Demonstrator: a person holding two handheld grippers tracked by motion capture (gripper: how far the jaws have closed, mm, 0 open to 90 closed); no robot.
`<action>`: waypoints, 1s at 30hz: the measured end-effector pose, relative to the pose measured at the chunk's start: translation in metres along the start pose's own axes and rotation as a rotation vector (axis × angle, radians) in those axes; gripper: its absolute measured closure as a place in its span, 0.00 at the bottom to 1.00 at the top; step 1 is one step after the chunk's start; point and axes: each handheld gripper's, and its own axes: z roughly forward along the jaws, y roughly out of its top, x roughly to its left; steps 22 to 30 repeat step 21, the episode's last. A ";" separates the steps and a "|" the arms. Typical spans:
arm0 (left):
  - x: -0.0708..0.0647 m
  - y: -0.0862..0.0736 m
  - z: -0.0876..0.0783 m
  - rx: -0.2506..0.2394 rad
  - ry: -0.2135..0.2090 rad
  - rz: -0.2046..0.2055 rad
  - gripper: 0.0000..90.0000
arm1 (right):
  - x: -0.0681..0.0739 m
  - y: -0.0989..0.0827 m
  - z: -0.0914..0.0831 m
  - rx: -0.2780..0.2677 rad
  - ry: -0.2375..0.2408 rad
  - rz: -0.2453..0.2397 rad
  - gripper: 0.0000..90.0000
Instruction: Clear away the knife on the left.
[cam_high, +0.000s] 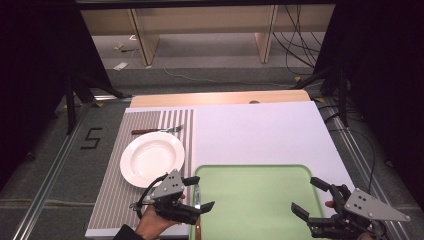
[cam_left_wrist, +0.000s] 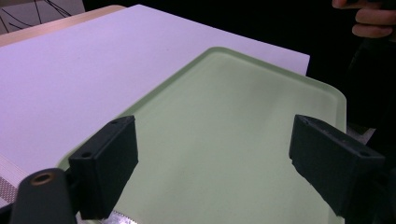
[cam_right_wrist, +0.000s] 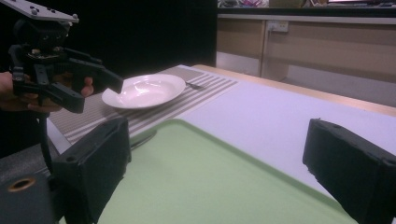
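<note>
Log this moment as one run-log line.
left gripper: open, over green tray left edge, above knife | right gripper: open, tray right edge | white plate, fork: on striped mat

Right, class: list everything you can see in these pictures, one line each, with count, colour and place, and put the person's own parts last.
Tray: one, pale green, near middle of the table, bare inside.
Plate: one, white, on the striped mat, left of the tray.
Fork: one, metal with a brown handle, on the mat beyond the plate.
Knife: one, metal, by the tray's left edge, partly hidden by the left gripper.
Striped mat: one, grey and white, left part of the table.
Table: one, white top.
Left gripper: one, black, open, over the tray's left edge.
Right gripper: one, black, open, over the tray's right edge.
</note>
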 end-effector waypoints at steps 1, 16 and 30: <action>0.000 0.000 -0.001 0.000 0.007 0.003 0.17 | 0.000 0.000 0.000 0.001 0.000 0.000 0.10; -0.001 0.000 0.001 0.000 -0.006 0.013 0.17 | 0.000 0.000 0.000 -0.001 0.001 0.000 0.10; -0.002 0.000 0.002 0.009 -0.010 0.018 0.17 | 0.000 0.000 0.001 -0.001 0.001 -0.001 0.10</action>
